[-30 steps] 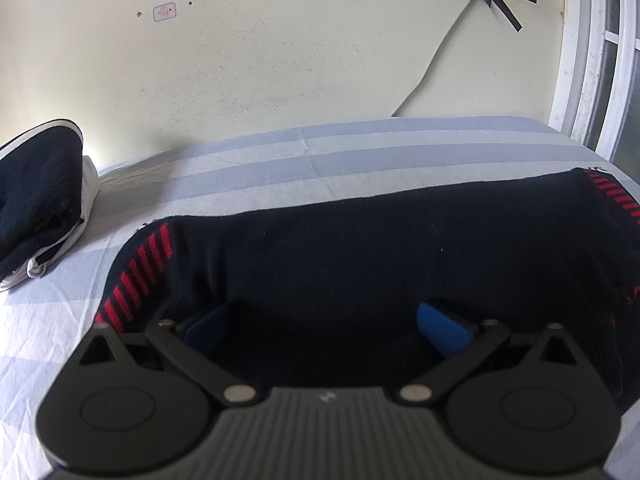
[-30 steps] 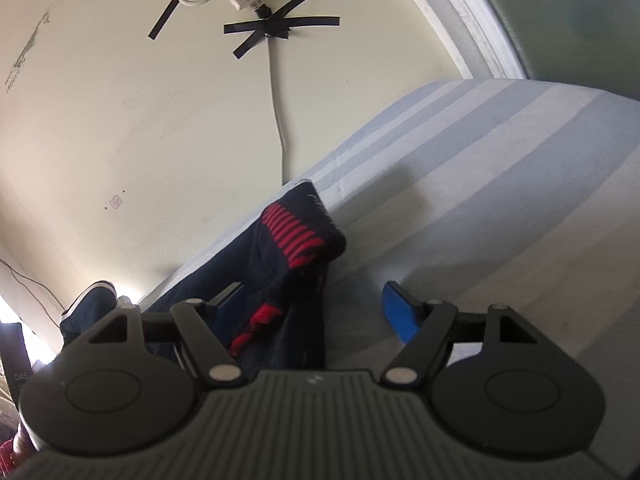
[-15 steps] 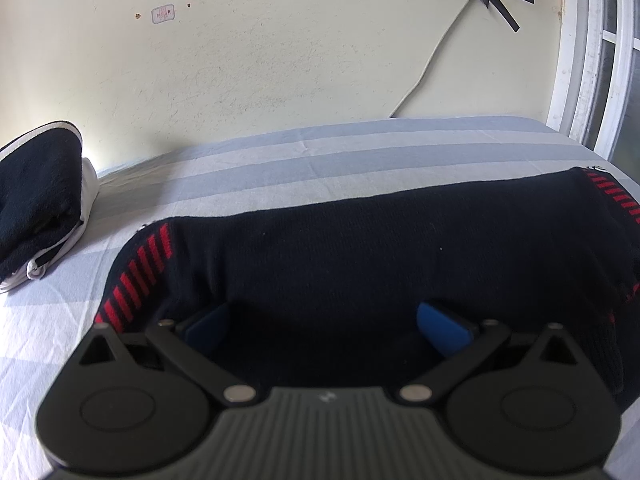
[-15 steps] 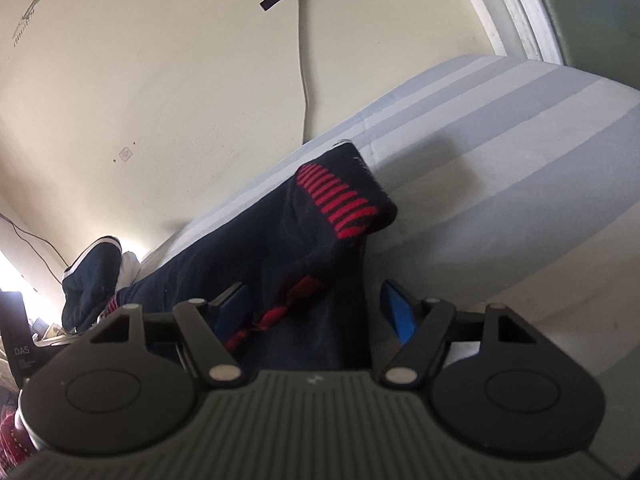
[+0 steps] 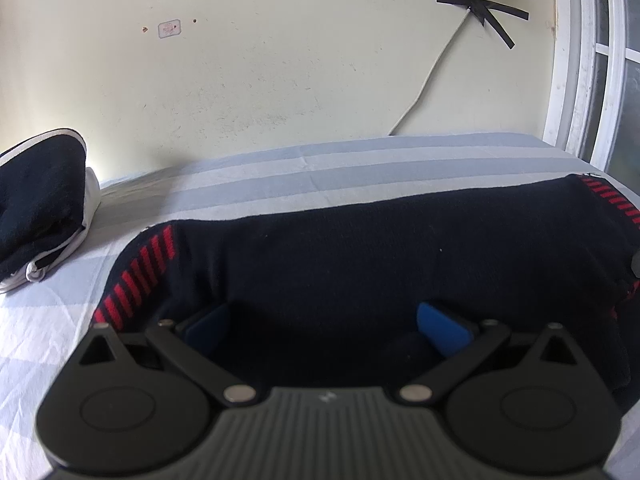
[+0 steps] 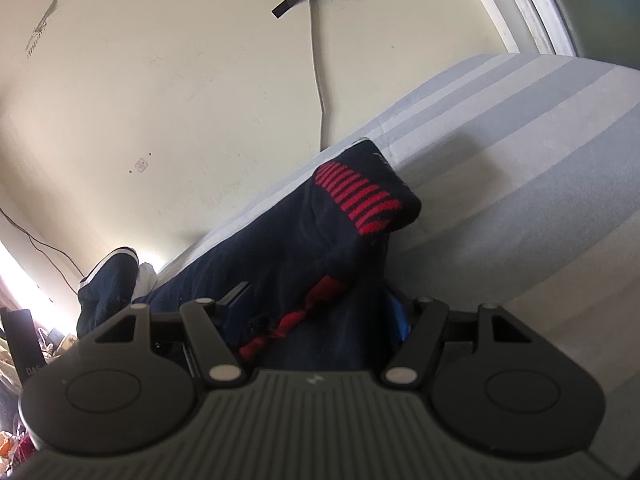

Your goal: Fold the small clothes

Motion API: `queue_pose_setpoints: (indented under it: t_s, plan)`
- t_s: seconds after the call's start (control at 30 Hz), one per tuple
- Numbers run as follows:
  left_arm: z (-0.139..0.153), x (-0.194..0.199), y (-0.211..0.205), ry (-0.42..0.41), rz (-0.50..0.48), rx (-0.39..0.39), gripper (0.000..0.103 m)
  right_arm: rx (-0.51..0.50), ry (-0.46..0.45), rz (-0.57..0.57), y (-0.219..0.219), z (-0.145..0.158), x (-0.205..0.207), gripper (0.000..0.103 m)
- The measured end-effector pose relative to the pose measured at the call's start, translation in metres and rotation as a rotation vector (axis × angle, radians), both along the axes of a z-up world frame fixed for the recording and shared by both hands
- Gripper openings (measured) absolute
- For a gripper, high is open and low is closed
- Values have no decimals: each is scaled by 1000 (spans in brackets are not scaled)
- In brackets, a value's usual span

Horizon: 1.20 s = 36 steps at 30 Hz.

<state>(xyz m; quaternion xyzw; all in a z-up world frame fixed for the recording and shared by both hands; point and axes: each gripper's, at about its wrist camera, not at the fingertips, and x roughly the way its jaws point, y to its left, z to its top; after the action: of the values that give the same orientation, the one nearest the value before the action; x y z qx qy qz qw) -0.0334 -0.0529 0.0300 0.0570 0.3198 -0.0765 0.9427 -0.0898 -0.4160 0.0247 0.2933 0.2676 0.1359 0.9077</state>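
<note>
On the striped bedsheet (image 5: 280,184), far left in the left wrist view, sits a folded pile of dark clothes w/ white trim (image 5: 38,204), well apart from the work item. Next over, the navy garment w/ red-striped cuffs (image 5: 360,256) lies spread flat across the sheet, one red cuff at its left end, another at the far right edge. Left gripper (image 5: 324,324) hovers low over the garment's near edge, blue pads (image 5: 440,326) wide apart, nothing between them but cloth lying underneath; no pinch visible. Behind, a cream wall w/ a cable (image 5: 432,76) taped up by black tape. Right wrist view: same pile (image 6: 108,284) at left, then the garment (image 6: 280,248) w/ its right end lifted and bunched, red cuff (image 6: 356,200) up top. Right gripper (image 6: 316,316) has its fingers drawn in against that bunched cloth, clamping it; right pad mostly hidden by fabric.
</note>
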Motion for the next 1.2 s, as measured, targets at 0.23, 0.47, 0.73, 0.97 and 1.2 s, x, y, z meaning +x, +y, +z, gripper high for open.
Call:
queue_pose_setpoints:
  t_s: [0.23,0.47,0.73,0.97,1.2]
  plan:
    - [0,-7,9,-26,-7,-65,103,-78,-25,28,10,4,1,77]
    - [1,-14,18,-53,9,-132,103,-64,-29,40,9,2,1,83]
    - [-1,-12,11,-36,15,-89,103,-65,-37,84,11,4,1,93]
    - [-2,-11,10,-16,1,-58,103,-67,-31,87,12,5,2,93]
    - [-3,-13,9,-14,-19,-47,103,-46,-31,88,8,4,3,93]
